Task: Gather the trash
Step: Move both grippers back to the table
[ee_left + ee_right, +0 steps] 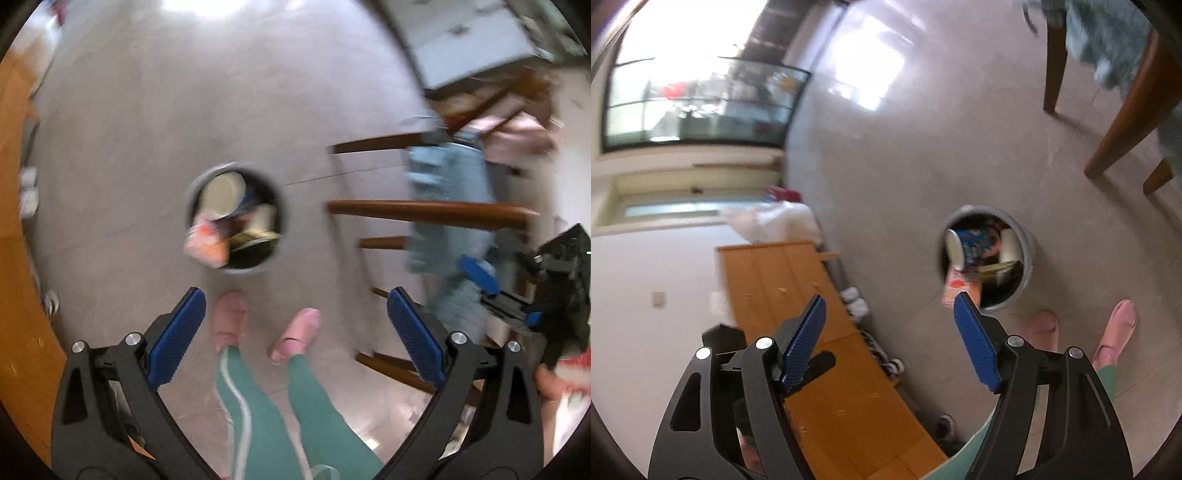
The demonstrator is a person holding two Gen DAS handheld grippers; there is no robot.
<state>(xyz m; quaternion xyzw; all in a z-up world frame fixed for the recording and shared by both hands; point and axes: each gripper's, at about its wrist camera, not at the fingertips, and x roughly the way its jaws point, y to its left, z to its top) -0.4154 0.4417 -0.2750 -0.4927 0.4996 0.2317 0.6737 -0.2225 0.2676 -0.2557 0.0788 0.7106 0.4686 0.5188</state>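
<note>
A grey round trash bin point(199, 184) stands on the floor below me, also in the right wrist view point(1027, 243). It holds paper cups point(223, 195), a patterned cup point(973, 245), an orange-and-white packet point(207, 242) leaning on its rim, and other trash. My left gripper point(295, 317) is open and empty, above the floor near the bin. My right gripper point(890, 321) is open and empty, high above the bin's left side; it also shows at the right edge of the left wrist view point(491, 291).
The person's feet in pink slippers point(229, 317) stand just before the bin. Wooden chair legs point(428, 210) with a blue cloth point(450, 206) are to the right. A wooden cabinet point(812, 332) with shoes beside it lies left. A glass balcony door point(698, 99) is beyond.
</note>
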